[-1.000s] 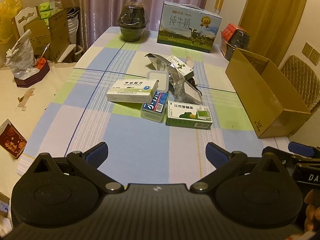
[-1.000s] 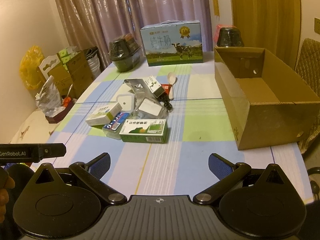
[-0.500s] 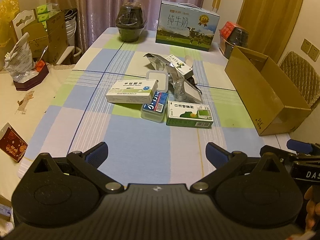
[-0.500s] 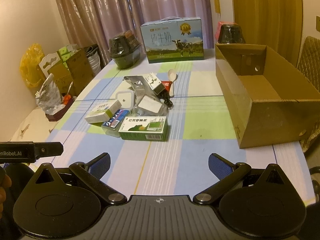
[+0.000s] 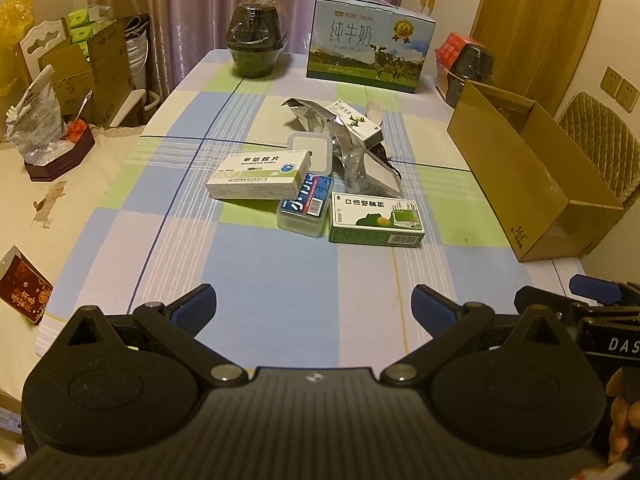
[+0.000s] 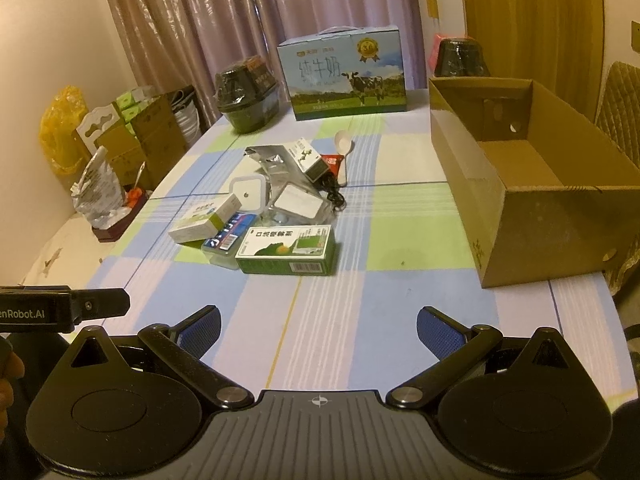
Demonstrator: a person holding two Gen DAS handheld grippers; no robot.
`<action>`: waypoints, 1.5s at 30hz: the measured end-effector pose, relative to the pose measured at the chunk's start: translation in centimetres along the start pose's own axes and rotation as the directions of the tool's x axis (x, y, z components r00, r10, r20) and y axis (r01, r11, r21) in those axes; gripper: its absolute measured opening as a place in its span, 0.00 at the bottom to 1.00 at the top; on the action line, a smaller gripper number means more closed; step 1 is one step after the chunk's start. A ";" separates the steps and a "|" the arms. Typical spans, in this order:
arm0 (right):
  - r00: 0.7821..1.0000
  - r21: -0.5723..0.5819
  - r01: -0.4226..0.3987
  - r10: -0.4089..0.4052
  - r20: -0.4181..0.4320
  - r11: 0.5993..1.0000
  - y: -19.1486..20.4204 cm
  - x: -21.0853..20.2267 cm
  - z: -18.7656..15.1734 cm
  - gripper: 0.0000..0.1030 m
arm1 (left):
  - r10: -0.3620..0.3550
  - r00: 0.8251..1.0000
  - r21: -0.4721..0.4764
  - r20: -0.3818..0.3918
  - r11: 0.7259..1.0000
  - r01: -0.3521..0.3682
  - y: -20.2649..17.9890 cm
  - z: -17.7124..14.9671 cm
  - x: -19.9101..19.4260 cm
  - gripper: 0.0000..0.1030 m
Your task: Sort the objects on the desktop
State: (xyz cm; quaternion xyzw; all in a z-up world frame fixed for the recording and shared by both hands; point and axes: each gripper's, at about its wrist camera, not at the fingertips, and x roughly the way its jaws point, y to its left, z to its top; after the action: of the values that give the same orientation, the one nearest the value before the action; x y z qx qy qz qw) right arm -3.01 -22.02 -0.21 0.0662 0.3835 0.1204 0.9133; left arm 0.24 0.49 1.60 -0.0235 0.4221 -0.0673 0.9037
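Hovering at the worktop's near edge with jaws spread and empty, both grippers face the mid-worktop clutter, green box nearest, cardboard box open rightward, probably for receiving.

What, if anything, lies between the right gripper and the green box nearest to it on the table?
Nothing visible. Only bare checked tablecloth lies between the open right gripper and the green box. The rest of the clutter lies beside or behind the box, and the cardboard box stands off to the right.
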 end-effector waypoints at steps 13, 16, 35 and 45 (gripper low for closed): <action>1.000 -0.013 -0.006 0.006 -0.018 1.000 -0.3 0.6 -0.1 0.98 | -0.005 1.000 0.006 -0.010 1.000 0.005 0.3 0.0 0.3 0.99; 1.000 -0.015 -0.004 0.004 -0.026 1.000 -0.5 0.9 -0.1 0.98 | -0.006 1.000 0.013 -0.019 1.000 0.007 0.4 0.0 0.7 0.99; 0.998 -0.058 -0.009 0.005 -0.058 0.998 -1.1 3.5 0.6 0.98 | 0.003 1.000 0.069 0.009 0.998 -0.004 0.5 0.3 2.2 0.99; 0.997 -0.202 -0.077 0.073 -0.026 0.976 -1.0 5.5 1.9 0.98 | -0.026 0.999 0.165 -0.030 0.986 0.031 0.4 1.6 4.3 0.99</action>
State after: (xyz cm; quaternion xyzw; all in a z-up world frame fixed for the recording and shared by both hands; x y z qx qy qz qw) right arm 2.23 -21.55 -2.81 -0.0139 0.3750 0.1938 0.9064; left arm 4.25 0.25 -0.67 0.0463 0.4273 -0.1151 0.8955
